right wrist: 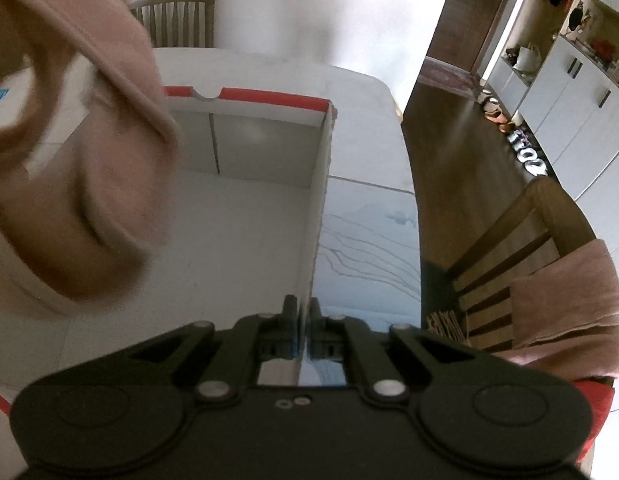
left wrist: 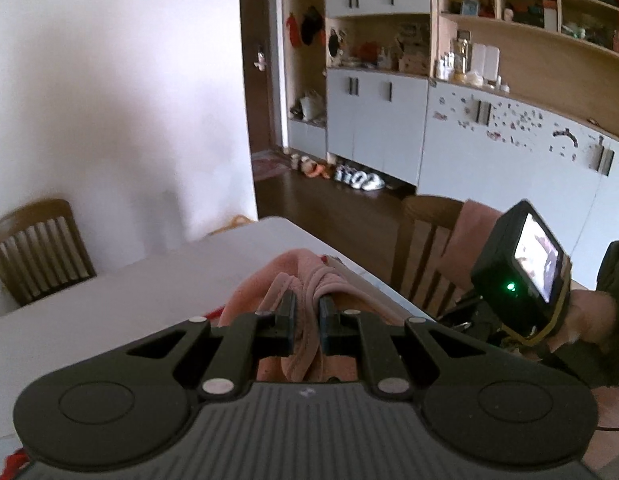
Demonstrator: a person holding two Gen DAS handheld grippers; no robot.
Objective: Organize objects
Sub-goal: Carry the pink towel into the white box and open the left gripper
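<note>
My left gripper is shut on a bunched pink garment, whose folds pass between the two black fingers and hang below them over the white table. In the right wrist view the same pink garment hangs blurred over the open white cardboard box with red rims, at its left side. My right gripper is shut on the box's near right wall, the thin cardboard edge pinched between its pads. The other gripper's camera unit shows at the right of the left wrist view.
Wooden chairs stand around the table: one at the left, one at the right with a pink towel draped on its back. White cabinets and shoes line the far wall across a dark wooden floor.
</note>
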